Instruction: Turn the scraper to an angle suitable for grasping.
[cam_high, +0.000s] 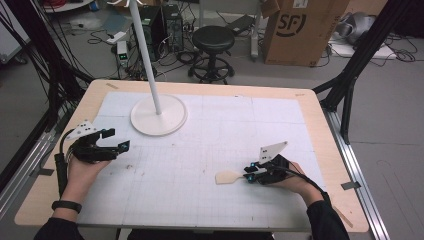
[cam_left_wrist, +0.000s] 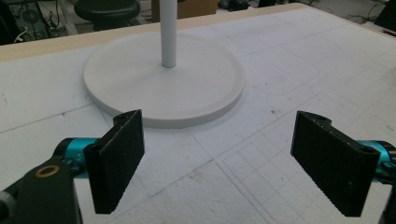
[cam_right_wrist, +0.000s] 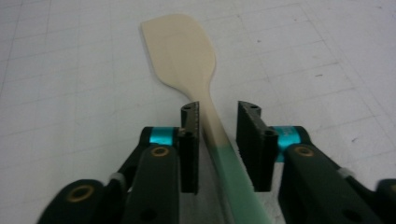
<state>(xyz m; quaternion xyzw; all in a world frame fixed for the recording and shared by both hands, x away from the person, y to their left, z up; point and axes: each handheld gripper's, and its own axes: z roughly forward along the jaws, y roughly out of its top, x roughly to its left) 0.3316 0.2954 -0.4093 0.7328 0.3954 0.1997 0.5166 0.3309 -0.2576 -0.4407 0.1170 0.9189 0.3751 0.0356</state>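
The right hand-held gripper (cam_high: 248, 173), at the lower right of the high view, has its jaws partly parted around the handle of a spatula (cam_right_wrist: 187, 56). One pad (cam_right_wrist: 190, 140) touches the handle; the other stands just off it, so a firm hold cannot be told. The cream blade lies flat on the desk (cam_high: 210, 150), pointing toward frame left. The left hand-held gripper (cam_high: 116, 140), at middle left, has its jaws spread wide and empty. Just beyond it, in the upper left, stands a white round stand base (cam_left_wrist: 201, 88) with an upright pole (cam_left_wrist: 168, 32).
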